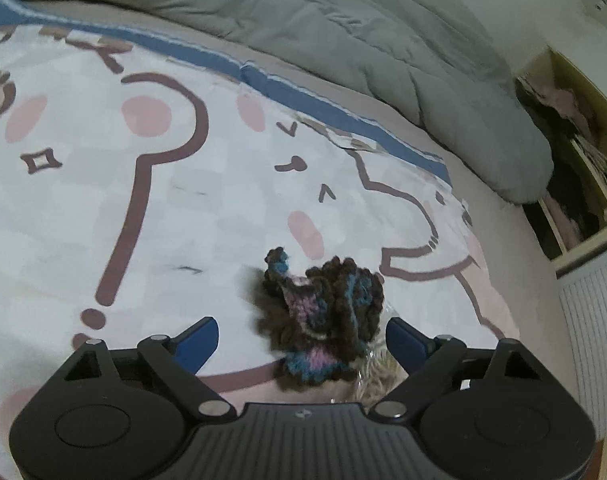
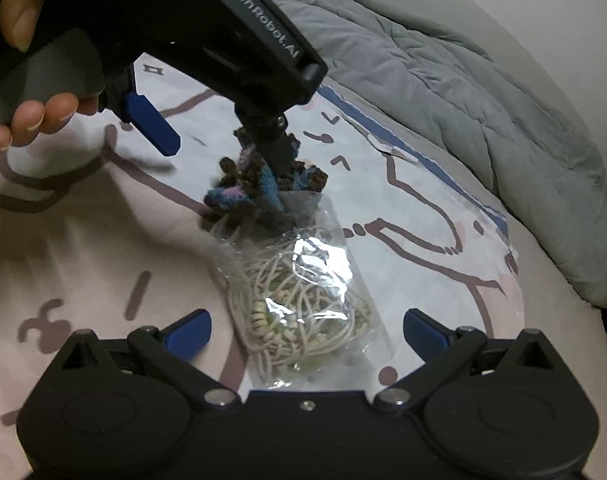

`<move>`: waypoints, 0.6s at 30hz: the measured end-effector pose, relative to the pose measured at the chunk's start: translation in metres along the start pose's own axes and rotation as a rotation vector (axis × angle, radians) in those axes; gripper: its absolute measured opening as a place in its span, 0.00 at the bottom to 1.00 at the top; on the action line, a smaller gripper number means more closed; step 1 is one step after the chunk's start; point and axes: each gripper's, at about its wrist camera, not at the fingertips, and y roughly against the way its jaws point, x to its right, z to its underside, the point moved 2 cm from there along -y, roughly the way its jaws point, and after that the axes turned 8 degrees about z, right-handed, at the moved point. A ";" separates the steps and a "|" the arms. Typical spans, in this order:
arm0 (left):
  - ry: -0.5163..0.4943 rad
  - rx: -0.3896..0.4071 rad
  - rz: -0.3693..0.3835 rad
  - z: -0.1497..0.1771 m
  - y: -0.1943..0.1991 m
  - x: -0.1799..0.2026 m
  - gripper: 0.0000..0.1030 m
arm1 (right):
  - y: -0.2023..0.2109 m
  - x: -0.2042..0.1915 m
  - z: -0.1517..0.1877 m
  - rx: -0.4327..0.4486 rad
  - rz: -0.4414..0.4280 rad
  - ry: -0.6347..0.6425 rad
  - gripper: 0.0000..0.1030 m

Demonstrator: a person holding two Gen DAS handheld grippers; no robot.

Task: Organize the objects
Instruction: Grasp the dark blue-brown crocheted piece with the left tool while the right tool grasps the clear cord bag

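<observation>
Knitted piece (image 1: 323, 320), centre: dark brown with blue and pink-purple patches. Bed sheet (image 1: 183, 208): white, brown-outlined cartoon figures, pink cheek spots, blue band at 1 o'clock. Duvet (image 1: 343, 32), 12 o'clock: grey-green. Fingers (image 1: 199, 340): blue.

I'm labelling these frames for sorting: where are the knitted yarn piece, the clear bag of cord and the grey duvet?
knitted yarn piece (image 1: 323, 320), left wrist view, its middle.
clear bag of cord (image 2: 303, 300), right wrist view, its cord-filled middle.
grey duvet (image 1: 343, 32), left wrist view, its quilted top.

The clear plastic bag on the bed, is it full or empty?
Partly full. The clear bag lies flat on the bedsheet holding tangled pale cord; the knitted yarn piece sits at its far end.
</observation>
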 end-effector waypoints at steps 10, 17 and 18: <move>0.075 -0.045 0.034 -0.003 -0.029 -0.005 0.67 | -0.018 0.001 -0.004 -0.016 -0.029 -0.027 1.00; 0.074 -0.060 0.038 0.000 -0.028 -0.006 0.39 | -0.020 -0.002 -0.007 -0.040 -0.058 -0.028 0.87; 0.064 -0.060 0.033 0.000 -0.026 -0.004 0.38 | -0.019 -0.002 -0.008 -0.046 -0.058 -0.031 0.86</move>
